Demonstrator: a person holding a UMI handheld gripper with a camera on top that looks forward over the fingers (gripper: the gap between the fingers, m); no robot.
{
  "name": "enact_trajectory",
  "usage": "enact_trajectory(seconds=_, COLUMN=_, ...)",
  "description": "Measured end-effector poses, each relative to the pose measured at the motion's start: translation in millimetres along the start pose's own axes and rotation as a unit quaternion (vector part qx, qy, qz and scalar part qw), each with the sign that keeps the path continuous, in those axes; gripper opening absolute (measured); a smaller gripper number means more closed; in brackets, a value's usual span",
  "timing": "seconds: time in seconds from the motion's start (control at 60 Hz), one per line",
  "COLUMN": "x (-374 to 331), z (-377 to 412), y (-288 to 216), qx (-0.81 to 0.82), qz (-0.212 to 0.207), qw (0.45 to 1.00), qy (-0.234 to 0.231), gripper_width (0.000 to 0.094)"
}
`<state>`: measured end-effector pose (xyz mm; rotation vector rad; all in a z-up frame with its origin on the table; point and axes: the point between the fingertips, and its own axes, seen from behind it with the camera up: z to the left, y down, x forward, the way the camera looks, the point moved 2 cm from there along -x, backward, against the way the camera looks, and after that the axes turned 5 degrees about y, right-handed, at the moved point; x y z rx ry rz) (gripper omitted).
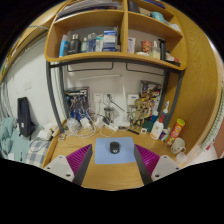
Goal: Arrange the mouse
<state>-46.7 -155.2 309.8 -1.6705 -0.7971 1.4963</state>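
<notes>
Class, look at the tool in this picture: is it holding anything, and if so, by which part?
Nothing is held. The tool is open; the mouse lies on its blue mouse pad on the desk, just ahead of the fingers, untouched.

No text, label or number is legible anywhere here.

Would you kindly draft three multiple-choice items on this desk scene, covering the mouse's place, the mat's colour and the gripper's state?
1. Where is the mouse?
A. on the mat, just ahead of the fingers
B. on the upper shelf
C. clamped between the fingers

2. What colour is the mat?
A. red
B. blue-grey
C. yellow

3. How is the gripper?
A. shut on the mouse
B. shut on a bottle
C. open, holding nothing

Answers: 1 A, the mouse rests on the mat on the wooden desk. 2 B, the mat looks blue-grey. 3 C, both pink-padded fingers stand wide apart beside the mat.
</notes>
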Motion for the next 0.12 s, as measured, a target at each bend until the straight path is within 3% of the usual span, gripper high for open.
enact_trajectory(seconds=0.117, x=-7.0, z=-3.3, y=5.7, qx=0.006, qz=0.002, qw=1.0, qy=0.004, gripper_width=0.0843)
